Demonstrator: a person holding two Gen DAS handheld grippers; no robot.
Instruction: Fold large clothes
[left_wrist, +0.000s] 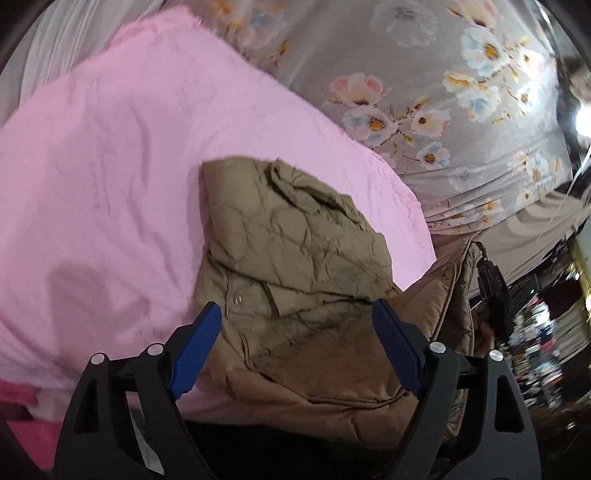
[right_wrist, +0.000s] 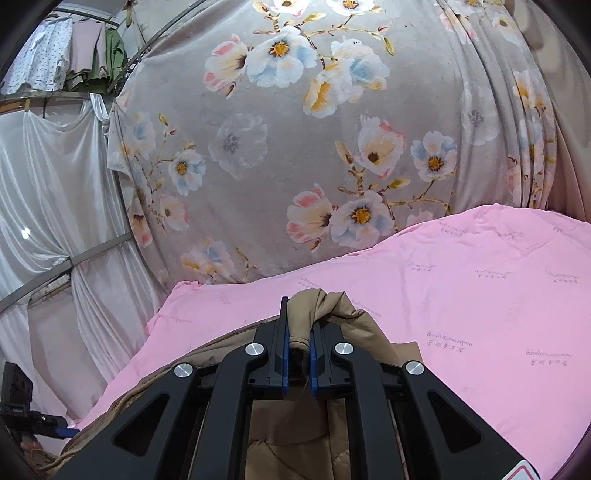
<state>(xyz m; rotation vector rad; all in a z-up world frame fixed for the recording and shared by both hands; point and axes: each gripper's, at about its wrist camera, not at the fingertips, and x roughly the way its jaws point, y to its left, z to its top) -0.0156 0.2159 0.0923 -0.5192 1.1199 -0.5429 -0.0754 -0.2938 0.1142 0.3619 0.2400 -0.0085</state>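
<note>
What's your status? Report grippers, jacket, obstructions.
Left gripper open, over tan quilted jacket. Right gripper shut on bunched jacket fabric. Jacket on pink sheet. Nothing blocking.

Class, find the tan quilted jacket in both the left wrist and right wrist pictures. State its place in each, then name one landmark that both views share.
Left wrist view: the tan quilted jacket fills the lower middle, lying on the pink sheet, between the open left tool fingers.
Right wrist view: the jacket sits bottom centre, a bunched fold pinched in the shut right tool.
Shared landmark: the grey floral curtain behind the pink sheet.
</note>
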